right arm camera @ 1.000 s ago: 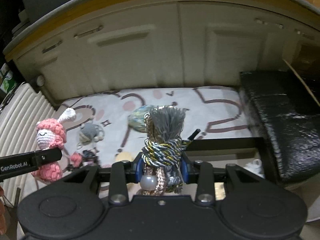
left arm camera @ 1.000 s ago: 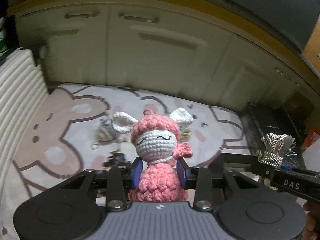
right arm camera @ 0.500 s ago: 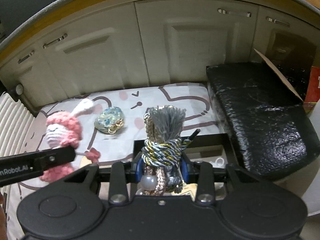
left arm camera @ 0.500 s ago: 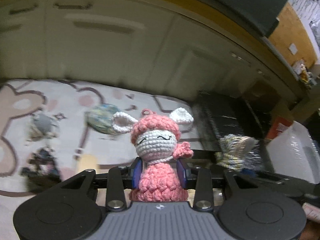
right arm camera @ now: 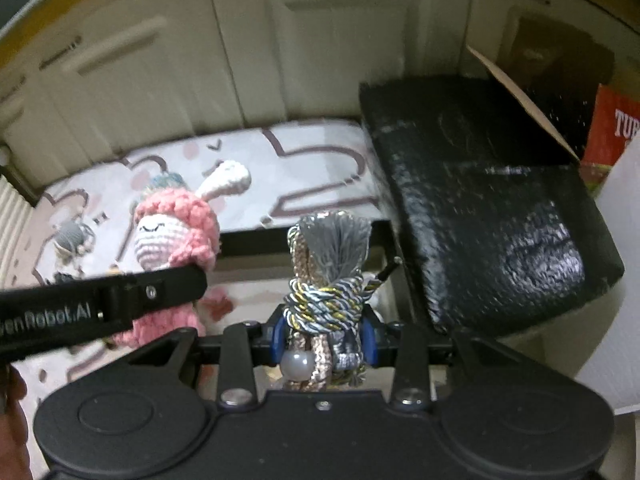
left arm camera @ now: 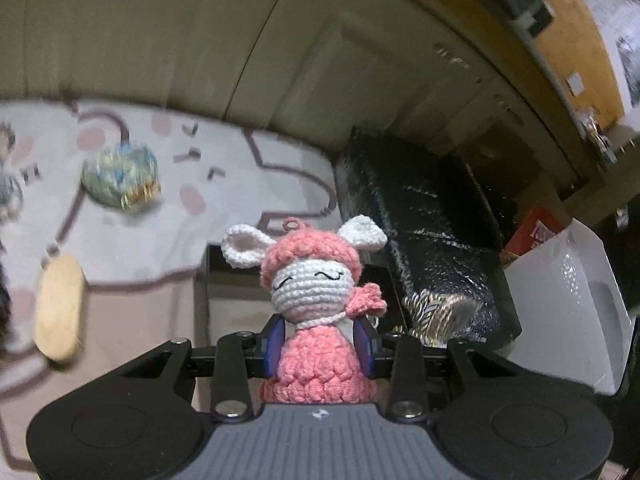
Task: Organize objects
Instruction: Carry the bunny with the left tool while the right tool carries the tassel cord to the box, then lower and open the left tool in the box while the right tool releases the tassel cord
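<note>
Cartoon-print mat (left arm camera: 248, 184) surface behind, left hand-held gripper (left arm camera: 320, 346) clamps upright crochet bunny (left arm camera: 316, 308), right hand-held gripper (right arm camera: 323, 338) clamps upright tassel cord bundle (right arm camera: 326, 280), both over open black tray (right arm camera: 304, 240) directly ahead-below, right nearer.

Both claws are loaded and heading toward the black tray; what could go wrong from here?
1. The left claw grips only the skirt of the pink crocheted bunny doll; its heavy head could tip it out of the grip.
2. The right claw holds the grey and gold corded tassel charm, and the dangling bead could snag on the rim of the black open tray.
3. The claws sit close together and may collide over the tray.
</note>
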`<state>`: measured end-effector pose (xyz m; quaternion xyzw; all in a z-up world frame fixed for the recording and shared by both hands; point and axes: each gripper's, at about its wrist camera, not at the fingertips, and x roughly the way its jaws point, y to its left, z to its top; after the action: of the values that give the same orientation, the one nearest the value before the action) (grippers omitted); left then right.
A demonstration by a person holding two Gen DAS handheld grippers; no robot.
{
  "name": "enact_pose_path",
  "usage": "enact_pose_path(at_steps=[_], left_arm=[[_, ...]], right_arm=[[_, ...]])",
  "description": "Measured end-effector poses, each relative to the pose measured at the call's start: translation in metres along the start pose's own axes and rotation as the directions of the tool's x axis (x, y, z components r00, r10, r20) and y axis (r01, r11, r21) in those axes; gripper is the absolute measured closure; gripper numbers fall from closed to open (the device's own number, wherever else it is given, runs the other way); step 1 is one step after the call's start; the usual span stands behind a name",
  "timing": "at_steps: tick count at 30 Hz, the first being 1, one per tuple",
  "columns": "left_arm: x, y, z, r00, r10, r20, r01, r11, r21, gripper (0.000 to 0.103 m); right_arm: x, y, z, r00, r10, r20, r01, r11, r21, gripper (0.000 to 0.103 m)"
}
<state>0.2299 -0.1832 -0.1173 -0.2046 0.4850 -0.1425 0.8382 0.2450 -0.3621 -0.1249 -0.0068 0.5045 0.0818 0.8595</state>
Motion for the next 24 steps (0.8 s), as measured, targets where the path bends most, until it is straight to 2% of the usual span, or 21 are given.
enact_pose_path(at_steps=[3,7,15,19,21,23,24], left_arm=[[0.016,0.006,-0.002,0.999,0.013,-0.046,-0.015,0.999,-0.031,0.064],[0.029,0.012,-0.005,0.993,0.090,-0.082,-0.090,0.996,-0.007,0.064],[0.040,0.017,-0.005,0.989,0.117,-0.087,-0.116,0.993,0.021,0.065],[0.045,0.017,-0.006,0.989,0.116,-0.091,-0.114,0.993,0.027,0.076],[0.047,0.016,-0.007,0.989,0.112,-0.099,-0.109,0.993,0.034,0.076],[0.046,0.014,-0.008,0.989,0.110,-0.096,-0.107,0.994,0.039,0.070],[0.045,0.014,-0.008,0.990,0.103,-0.098,-0.100,0.994,0.037,0.066]], right_arm=[[0.014,-0.004,-0.004,0.998,-0.015,-0.055,0.014,1.000,-0.021,0.065],[0.031,-0.009,-0.006,0.991,-0.033,-0.131,0.032,0.999,-0.007,0.065],[0.054,-0.005,-0.008,0.978,-0.063,-0.199,0.059,0.998,-0.025,0.065],[0.061,-0.006,-0.009,0.973,-0.068,-0.221,0.064,0.998,-0.028,0.065],[0.064,-0.007,-0.010,0.971,-0.073,-0.227,0.069,0.997,-0.026,0.065],[0.064,-0.007,-0.011,0.970,-0.086,-0.227,0.082,0.996,-0.027,0.065],[0.063,-0.007,-0.011,0.969,-0.098,-0.225,0.092,0.995,-0.033,0.060]])
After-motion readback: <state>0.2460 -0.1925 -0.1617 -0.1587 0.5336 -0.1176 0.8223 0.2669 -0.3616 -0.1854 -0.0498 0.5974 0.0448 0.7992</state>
